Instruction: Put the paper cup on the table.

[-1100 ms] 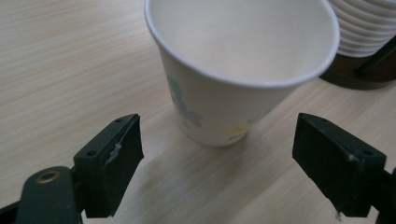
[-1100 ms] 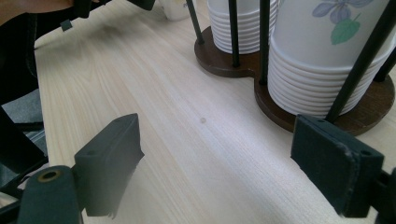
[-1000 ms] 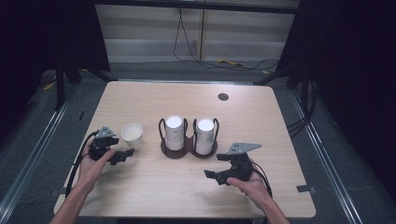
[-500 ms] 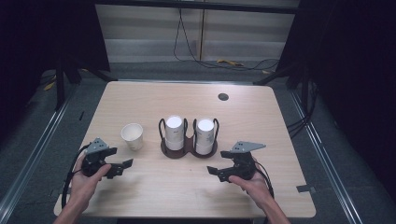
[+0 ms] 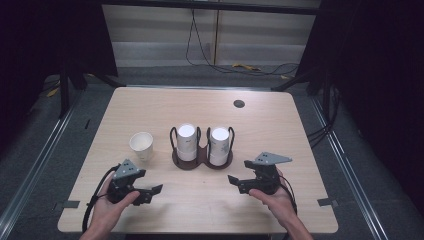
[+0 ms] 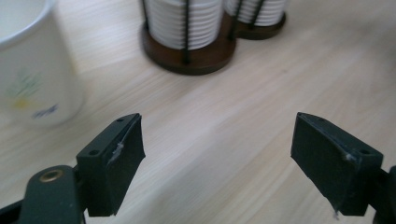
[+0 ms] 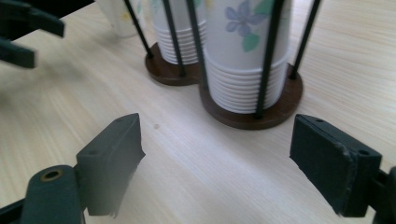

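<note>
Jaws on the left gripper [image 6: 217,163] stand wide apart with nothing between them, low over the bare tabletop [image 5: 280,120]; the right gripper [image 7: 217,163] is likewise spread and empty. Just beyond the left jaws a single paper cup [image 5: 141,145] stands upright, mouth up, long axis vertical, apart from the jaws; in the left gripper view it sits at the upper left, off their centre line. Beside it the wire cup holder [image 5: 202,156] carries two upright stacks of cups [image 5: 187,142], directly ahead of the right jaws. Judged from here, a light empty cup tips or skids easily if one jaw brushes its wall; a reach toward the stacks could snag the thin wire uprights.
</note>
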The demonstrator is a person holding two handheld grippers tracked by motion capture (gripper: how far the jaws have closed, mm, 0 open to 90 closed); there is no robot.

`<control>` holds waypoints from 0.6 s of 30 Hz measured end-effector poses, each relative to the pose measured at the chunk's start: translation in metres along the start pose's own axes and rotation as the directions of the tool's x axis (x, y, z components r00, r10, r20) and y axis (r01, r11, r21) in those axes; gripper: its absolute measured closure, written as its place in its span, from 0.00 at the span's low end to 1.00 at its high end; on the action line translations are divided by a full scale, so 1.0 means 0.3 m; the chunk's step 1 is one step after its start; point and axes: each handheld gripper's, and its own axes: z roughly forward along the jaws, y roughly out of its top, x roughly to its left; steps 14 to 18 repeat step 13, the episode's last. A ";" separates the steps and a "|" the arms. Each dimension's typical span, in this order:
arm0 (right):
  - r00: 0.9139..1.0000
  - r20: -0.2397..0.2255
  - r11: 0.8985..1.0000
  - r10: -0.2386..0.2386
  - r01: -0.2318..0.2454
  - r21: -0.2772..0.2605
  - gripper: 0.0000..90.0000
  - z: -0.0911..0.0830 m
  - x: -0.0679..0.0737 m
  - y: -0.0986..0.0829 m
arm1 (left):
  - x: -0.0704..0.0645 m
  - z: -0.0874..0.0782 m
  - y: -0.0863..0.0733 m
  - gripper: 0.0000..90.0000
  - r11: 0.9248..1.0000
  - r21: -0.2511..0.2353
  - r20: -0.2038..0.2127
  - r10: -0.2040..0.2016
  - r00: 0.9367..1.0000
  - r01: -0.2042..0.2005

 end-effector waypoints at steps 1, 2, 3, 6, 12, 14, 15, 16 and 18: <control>0.999 0.042 1.000 0.019 -0.019 -0.002 0.18 -0.008 -0.003 -0.010 | -0.015 0.010 0.002 0.19 1.000 -0.021 0.007 -0.012 1.000 0.012; 0.998 0.060 1.000 0.029 -0.028 -0.007 0.18 -0.011 -0.005 -0.019 | -0.018 0.018 0.000 0.18 0.999 -0.030 0.025 -0.013 1.000 0.014; 0.998 0.060 1.000 0.029 -0.028 -0.007 0.18 -0.011 -0.005 -0.019 | -0.018 0.018 0.000 0.18 0.999 -0.030 0.025 -0.013 1.000 0.014; 0.991 0.121 0.998 0.062 -0.064 0.015 0.17 -0.005 -0.018 -0.054 | -0.010 0.043 -0.028 0.18 0.999 -0.054 0.013 0.002 1.000 -0.001; 0.974 0.223 0.994 0.045 -0.066 0.085 0.17 0.024 -0.040 -0.086 | 0.040 0.050 -0.053 0.18 0.995 -0.084 0.028 -0.049 0.998 0.051; 0.974 0.223 0.994 0.045 -0.066 0.085 0.17 0.024 -0.040 -0.086 | 0.040 0.050 -0.053 0.18 0.995 -0.084 0.028 -0.049 0.998 0.051; 0.974 0.223 0.994 0.045 -0.066 0.085 0.17 0.024 -0.040 -0.086 | 0.040 0.050 -0.053 0.18 0.995 -0.084 0.028 -0.049 0.998 0.051; 0.974 0.223 0.994 0.045 -0.066 0.085 0.17 0.024 -0.040 -0.086 | 0.040 0.050 -0.053 0.18 0.995 -0.084 0.028 -0.049 0.998 0.051; 0.974 0.223 0.994 0.045 -0.066 0.085 0.17 0.024 -0.040 -0.086 | 0.040 0.050 -0.053 0.18 0.995 -0.084 0.028 -0.049 0.998 0.051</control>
